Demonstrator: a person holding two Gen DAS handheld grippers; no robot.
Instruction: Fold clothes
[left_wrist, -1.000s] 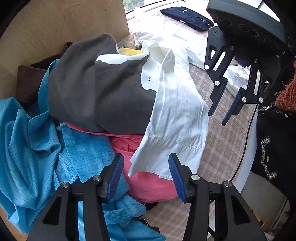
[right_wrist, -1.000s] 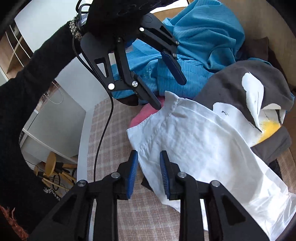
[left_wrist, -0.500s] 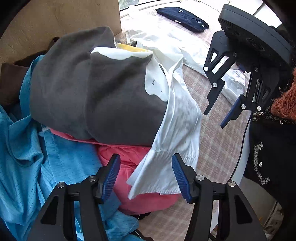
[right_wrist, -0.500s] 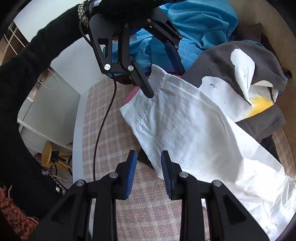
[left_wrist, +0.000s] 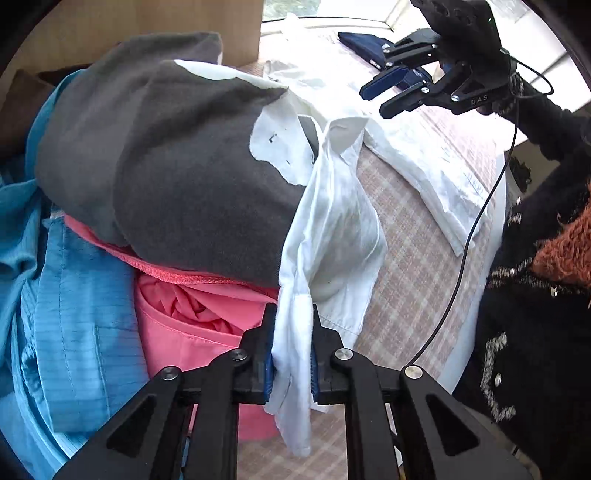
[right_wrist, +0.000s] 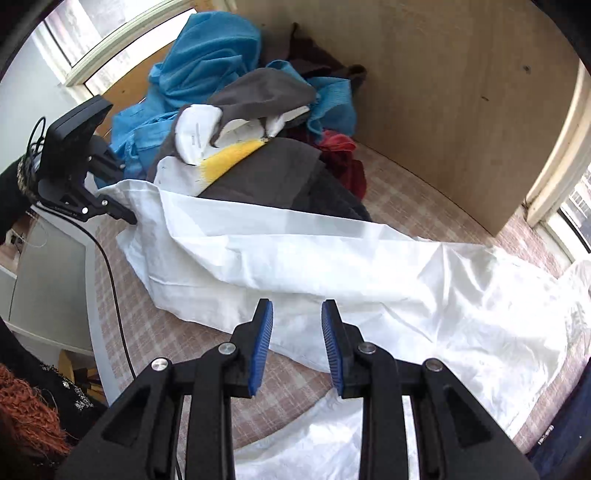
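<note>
Gripping the white shirt's (left_wrist: 334, 229) cuff, the left tool (left_wrist: 291, 354) has just clamped near the desk's (left_wrist: 413, 236) edge; the right tool (right_wrist: 297, 343) hovers released over the shirt's spread body.

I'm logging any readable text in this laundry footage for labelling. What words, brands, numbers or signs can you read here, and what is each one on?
"DAS" – raised letters on the black body of the right tool, left wrist view.
White mark on the folded navy garment: too small and blurred to read.
Small dark marks on the white patch of the grey garment: not legible as text.
Faint grey print on the white fabric piece in the pile: too blurred to read.
</note>
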